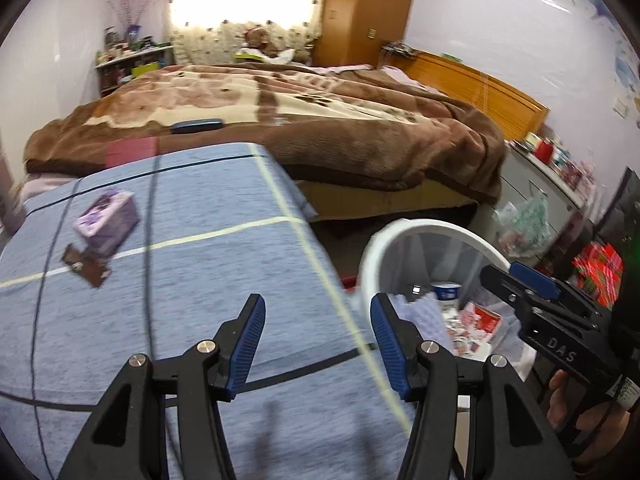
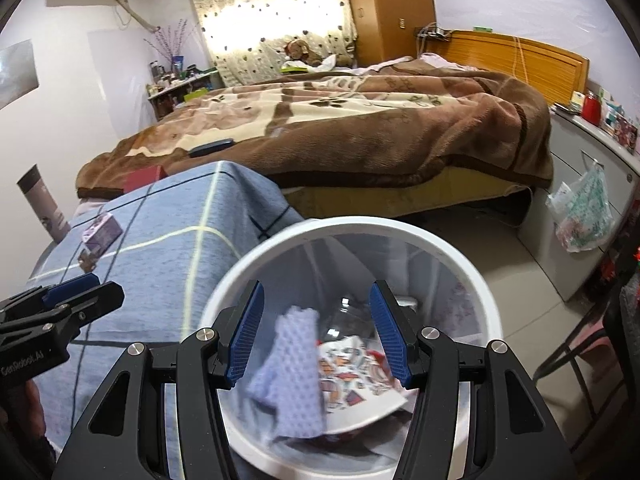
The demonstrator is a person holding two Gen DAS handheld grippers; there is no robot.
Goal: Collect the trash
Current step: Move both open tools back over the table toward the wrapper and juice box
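While your right claw [image 2: 316, 332] hangs released above the round white plastic bin [image 2: 476, 276], a pale purple cloth [image 2: 296, 376] drops inside; next, your empty left claw [image 1: 318, 344] must reach the small purple carton [image 1: 108, 220] on the table, ahead-left.

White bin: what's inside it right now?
In the white bin: a lilac cloth, printed paper packaging, and a white cup. Anything beneath them is covered.
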